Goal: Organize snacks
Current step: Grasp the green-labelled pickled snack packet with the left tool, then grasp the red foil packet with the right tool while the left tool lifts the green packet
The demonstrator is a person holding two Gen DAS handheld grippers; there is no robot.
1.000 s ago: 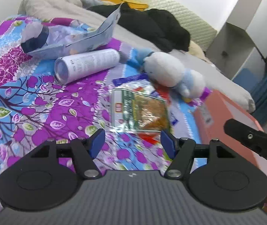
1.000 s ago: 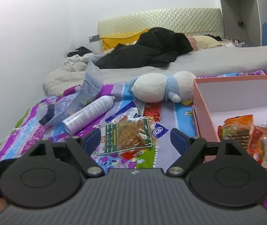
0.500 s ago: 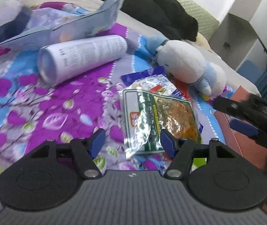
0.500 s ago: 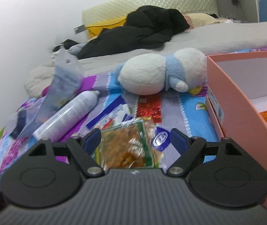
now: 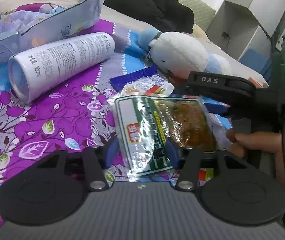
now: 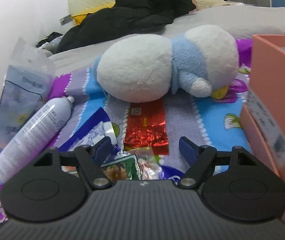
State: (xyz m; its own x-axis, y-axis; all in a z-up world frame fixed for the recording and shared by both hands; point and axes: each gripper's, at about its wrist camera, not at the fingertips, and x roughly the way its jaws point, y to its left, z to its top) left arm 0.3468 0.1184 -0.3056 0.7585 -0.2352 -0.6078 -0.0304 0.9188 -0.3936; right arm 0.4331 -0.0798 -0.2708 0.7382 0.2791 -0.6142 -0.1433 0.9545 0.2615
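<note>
Green-labelled snack packet [image 5: 158, 128] — lying flat, crinkled.

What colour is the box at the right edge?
Salmon pink; the box shows best in the right wrist view.

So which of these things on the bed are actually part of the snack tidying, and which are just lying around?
Part of the job:
- green snack packet, between the left gripper's jaws
- red foil packet
- clear wrapped snack
- pink box
- right gripper

Just lying about:
- white spray can
- plush toy
- black clothes
- pale blue pouch
</note>
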